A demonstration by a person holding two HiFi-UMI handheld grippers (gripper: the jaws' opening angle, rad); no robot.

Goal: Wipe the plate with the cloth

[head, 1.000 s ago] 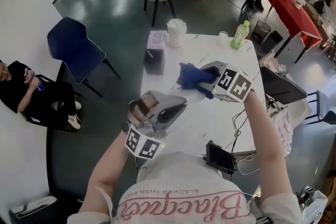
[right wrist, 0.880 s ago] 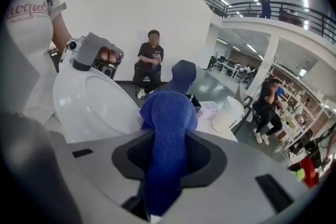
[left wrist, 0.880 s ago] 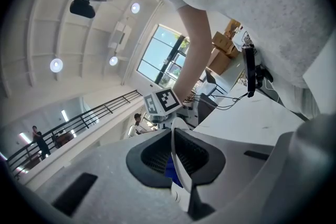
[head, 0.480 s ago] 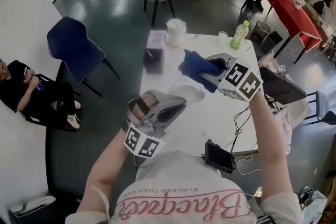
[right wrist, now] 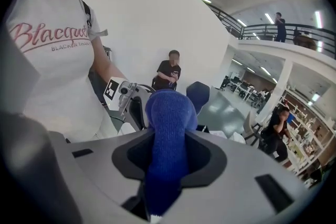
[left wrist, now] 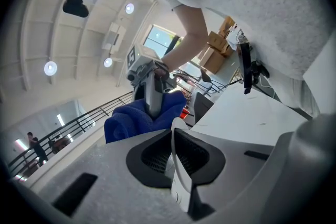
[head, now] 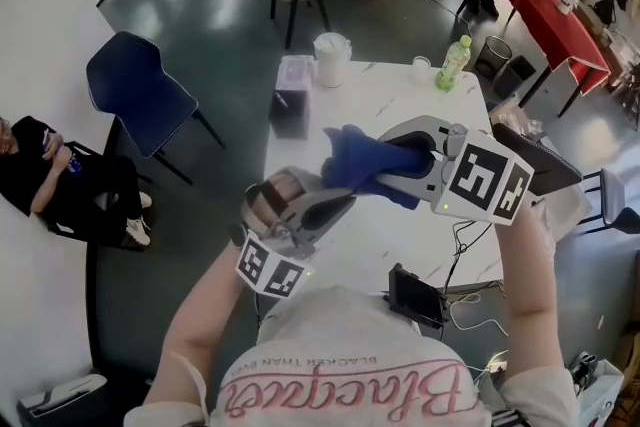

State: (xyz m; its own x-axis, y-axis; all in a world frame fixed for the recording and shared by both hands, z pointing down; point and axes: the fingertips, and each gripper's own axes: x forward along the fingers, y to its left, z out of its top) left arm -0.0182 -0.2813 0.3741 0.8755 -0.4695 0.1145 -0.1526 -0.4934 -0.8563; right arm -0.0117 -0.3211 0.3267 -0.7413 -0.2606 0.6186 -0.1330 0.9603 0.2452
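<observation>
My right gripper [head: 398, 165] is shut on a blue cloth [head: 358, 163], which bulges out past its jaws and hangs in the air above the white table [head: 400, 100]. In the right gripper view the cloth [right wrist: 169, 113] fills the gap between the jaws. My left gripper [head: 338, 203] sits just below and to the left, shut on the thin white rim of the plate [left wrist: 177, 165]. From the left gripper view the cloth [left wrist: 139, 118] hangs just beyond that rim. In the head view the cloth and the grippers hide the plate.
At the table's far end stand a white tub [head: 331, 58], a dark box [head: 294, 100], a small cup [head: 420, 65] and a green bottle [head: 452, 63]. A black device [head: 415, 295] sits at the near edge. A blue chair [head: 135, 90] and a seated person [head: 40, 175] are at the left.
My right gripper has lifted the blue cloth off the table and brought it nearer, close over the left gripper's tip. The left gripper has stayed where it was.
</observation>
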